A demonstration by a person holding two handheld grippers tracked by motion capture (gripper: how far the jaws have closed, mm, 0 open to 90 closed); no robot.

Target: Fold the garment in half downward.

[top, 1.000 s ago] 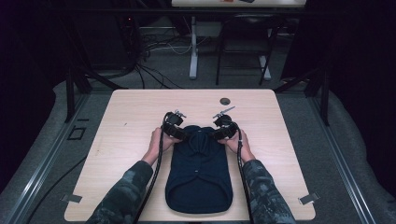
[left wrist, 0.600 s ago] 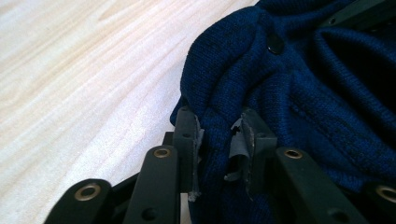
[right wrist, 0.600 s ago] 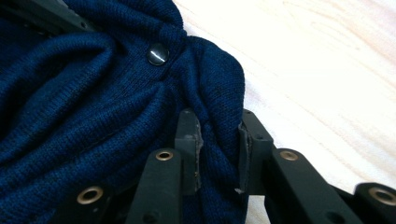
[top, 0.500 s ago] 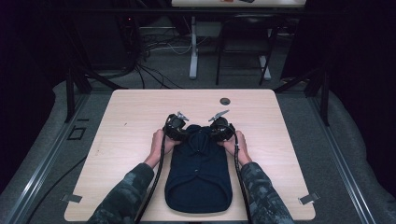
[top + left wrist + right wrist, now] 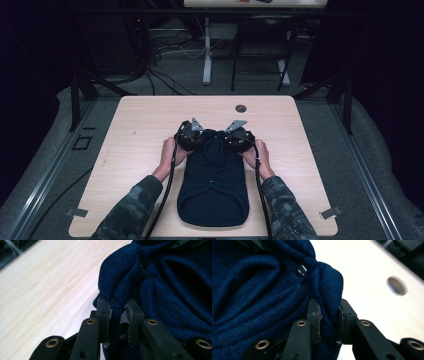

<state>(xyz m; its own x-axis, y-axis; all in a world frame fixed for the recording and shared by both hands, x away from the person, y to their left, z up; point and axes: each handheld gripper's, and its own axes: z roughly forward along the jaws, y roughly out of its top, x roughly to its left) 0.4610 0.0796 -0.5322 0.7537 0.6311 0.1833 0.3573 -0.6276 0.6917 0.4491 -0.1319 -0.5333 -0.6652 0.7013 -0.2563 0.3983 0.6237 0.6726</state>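
A dark blue knitted garment (image 5: 214, 185) lies folded on the light wooden table (image 5: 140, 125), its near end by the front edge. My left gripper (image 5: 196, 138) pinches the garment's far left corner, and its jaws have just closed on the knit (image 5: 117, 287). My right gripper (image 5: 229, 137) pinches the far right corner, next to a dark button (image 5: 301, 270), and its jaws have likewise just closed on the knit (image 5: 329, 285). Both far corners are bunched inward and lifted a little off the table. A hand holds each gripper from the outer side.
A round cable hole (image 5: 241, 108) sits in the table near its far edge, also seen as the cable hole (image 5: 396, 285) beyond the right jaws. Black cables trail from both grippers along the forearms. Metal frame legs and cables stand on the floor behind the table.
Both grippers have drawn toward each other and risen slightly, gathering the garment's far edge into a bunch between them.
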